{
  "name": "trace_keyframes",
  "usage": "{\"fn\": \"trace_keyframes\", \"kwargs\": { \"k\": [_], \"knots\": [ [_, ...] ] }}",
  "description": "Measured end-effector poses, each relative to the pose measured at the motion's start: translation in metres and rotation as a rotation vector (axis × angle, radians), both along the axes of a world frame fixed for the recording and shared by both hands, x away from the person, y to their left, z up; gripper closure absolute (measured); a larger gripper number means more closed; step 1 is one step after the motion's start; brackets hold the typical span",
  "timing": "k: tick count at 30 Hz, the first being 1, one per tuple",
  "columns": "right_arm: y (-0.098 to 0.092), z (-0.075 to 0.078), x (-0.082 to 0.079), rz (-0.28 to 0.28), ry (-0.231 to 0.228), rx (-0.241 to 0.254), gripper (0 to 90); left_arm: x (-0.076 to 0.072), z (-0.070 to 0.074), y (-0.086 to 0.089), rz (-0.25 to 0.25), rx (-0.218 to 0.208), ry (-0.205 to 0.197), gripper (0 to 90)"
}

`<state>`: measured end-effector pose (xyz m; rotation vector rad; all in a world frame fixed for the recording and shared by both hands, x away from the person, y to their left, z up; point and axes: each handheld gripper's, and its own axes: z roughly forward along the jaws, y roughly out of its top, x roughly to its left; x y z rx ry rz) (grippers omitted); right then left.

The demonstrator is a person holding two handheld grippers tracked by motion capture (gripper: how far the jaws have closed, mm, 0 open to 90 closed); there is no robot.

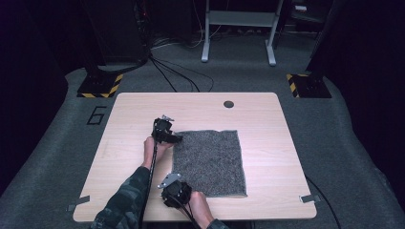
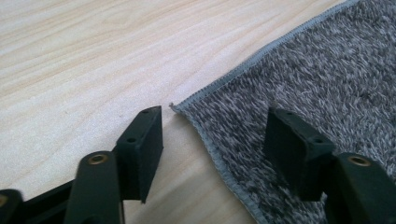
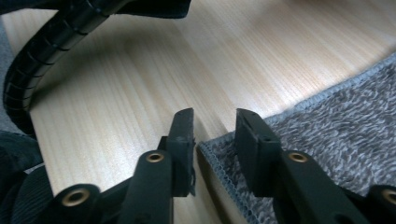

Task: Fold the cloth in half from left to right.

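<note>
Flat on the pale wooden worktop (image 1: 129, 143): a square grey fuzzy cloth (image 1: 208, 162). Left gripper (image 2: 212, 149) at its far left corner, fingers (image 2: 142, 149) apart around it. Right gripper (image 3: 215, 147) at the near left corner, fingers (image 3: 182, 144) narrowly apart astride the hem.

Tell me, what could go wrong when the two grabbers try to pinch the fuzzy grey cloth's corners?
The left gripper straddles a corner of the grey cloth with jaws apart; closing there might push the flat edge away instead of catching it. The right gripper has just a thin hem between its jaws, so the corner may slip out when lifted off the table.
</note>
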<state>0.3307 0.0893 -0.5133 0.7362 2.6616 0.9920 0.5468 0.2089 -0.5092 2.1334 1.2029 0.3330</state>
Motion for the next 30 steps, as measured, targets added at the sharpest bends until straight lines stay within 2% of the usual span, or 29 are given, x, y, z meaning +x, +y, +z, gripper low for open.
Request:
{"fn": "trace_keyframes", "kwargs": {
  "k": [1,2,3,5,6,9,10,13,14,18,20,22,29,30],
  "knots": [
    [-0.001,0.001,0.001,0.013,-0.001,-0.016,71.4,0.0,0.0,0.0,-0.001,0.003,-0.001,44.5],
    [0.0,0.001,0.0,-0.003,0.008,-0.003,72.1,-0.001,0.0,-0.001,0.0,0.001,-0.001,46.3],
    [-0.002,0.001,0.001,0.008,0.005,-0.009,72.9,-0.001,0.0,-0.001,-0.001,-0.001,-0.003,48.0],
    [-0.002,-0.001,0.0,-0.008,-0.004,0.006,74.4,-0.001,0.0,0.0,-0.015,0.005,-0.005,51.7],
    [-0.003,-0.001,0.0,-0.01,0.007,0.009,75.4,-0.001,0.0,0.0,-0.014,0.007,-0.004,54.1],
    [-0.007,-0.002,0.0,0.005,-0.012,0.013,79.7,-0.001,0.0,-0.002,-0.015,0.017,-0.016,60.5],
    [-0.006,-0.004,0.0,-0.02,-0.012,0.041,81.5,-0.001,0.0,-0.002,-0.017,0.018,-0.018,62.9],
    [-0.007,-0.003,0.0,-0.019,0.0,0.031,83.4,-0.002,0.0,-0.004,-0.012,0.017,-0.022,70.7],
    [-0.006,-0.003,-0.001,-0.033,-0.015,0.037,83.9,-0.002,-0.001,-0.004,-0.011,0.016,-0.024,73.4],
    [-0.005,-0.003,-0.004,-0.021,-0.024,0.02,85.9,-0.001,-0.001,-0.006,-0.012,0.021,-0.023,82.7],
    [-0.005,-0.004,-0.004,-0.036,-0.032,0.037,86.3,-0.001,-0.001,-0.008,-0.011,0.025,-0.031,86.0],
    [-0.005,-0.004,-0.006,-0.041,-0.034,0.024,86.6,-0.001,-0.001,-0.008,-0.011,0.024,-0.027,87.3],
    [-0.012,-0.004,-0.01,-0.05,-0.019,0.056,86.9,0.0,0.001,-0.008,-0.004,0.022,-0.036,88.2],
    [-0.014,-0.003,-0.009,-0.034,-0.024,0.057,86.9,0.0,0.001,-0.008,-0.003,0.021,-0.032,88.2]
  ]
}}
